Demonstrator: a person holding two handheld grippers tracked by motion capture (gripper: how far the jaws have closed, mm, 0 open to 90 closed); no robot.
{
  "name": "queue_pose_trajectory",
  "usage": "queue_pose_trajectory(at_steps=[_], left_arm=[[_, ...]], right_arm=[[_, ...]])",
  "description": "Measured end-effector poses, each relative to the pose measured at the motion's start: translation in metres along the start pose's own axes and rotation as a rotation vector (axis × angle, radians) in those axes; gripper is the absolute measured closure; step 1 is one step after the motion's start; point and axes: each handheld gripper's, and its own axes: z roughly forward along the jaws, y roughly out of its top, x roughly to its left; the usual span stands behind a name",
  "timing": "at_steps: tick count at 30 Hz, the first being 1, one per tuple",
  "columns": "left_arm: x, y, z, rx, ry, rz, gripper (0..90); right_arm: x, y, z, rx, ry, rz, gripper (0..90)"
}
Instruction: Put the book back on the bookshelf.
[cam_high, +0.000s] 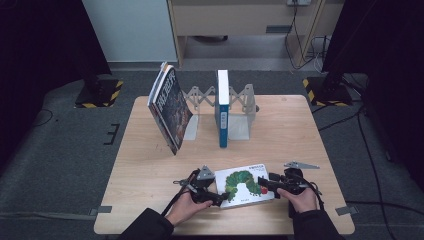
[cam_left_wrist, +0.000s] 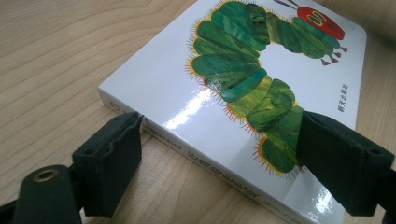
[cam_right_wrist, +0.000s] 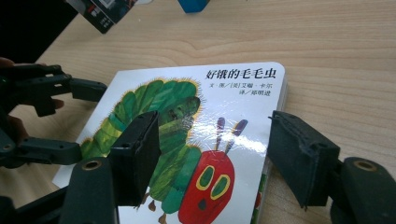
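Nearest the person's edge of the wooden table (cam_high: 150, 165), two hands bring their grippers to a white caterpillar picture book (cam_high: 244, 185) lying flat, cover up. At the book's left end the left gripper (cam_high: 212, 196) has its jaws spread wide, one at the spine edge and the other over the cover; the left gripper view shows them straddling that corner (cam_left_wrist: 219, 154) without clamping. On the opposite end, the right gripper (cam_high: 267, 183) also stands wide open, its jaws astride the caterpillar's red head in the right gripper view (cam_right_wrist: 212, 154). Farther back, a blue-spined book (cam_high: 222, 107) stands upright in a grey expanding bookend rack (cam_high: 242, 112), and a dark-covered book (cam_high: 170, 107) leans tilted at its left.
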Motion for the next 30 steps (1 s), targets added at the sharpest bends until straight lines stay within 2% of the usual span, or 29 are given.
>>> queue_pose_trajectory(at_steps=[8,17,22,30], left_arm=[[-0.0002,-0.0027,0.0011,-0.014,-0.011,0.017,8.7],[0.001,-0.0022,0.0003,-0.017,-0.014,-0.014,7.7],[0.0022,-0.0029,0.0005,-0.023,-0.023,-0.011,5.8],[0.0017,-0.0029,0.0009,-0.027,-0.022,-0.015,5.6]], right_arm=[[0.0013,0.0023,-0.0031,-0.033,0.014,0.007,34.5],[0.0032,0.0064,-0.0067,-0.104,0.046,0.023,34.7],[0.0043,0.0079,-0.0074,-0.143,0.071,0.044,35.3],[0.0042,0.006,-0.0073,-0.144,0.069,0.057,35.8]])
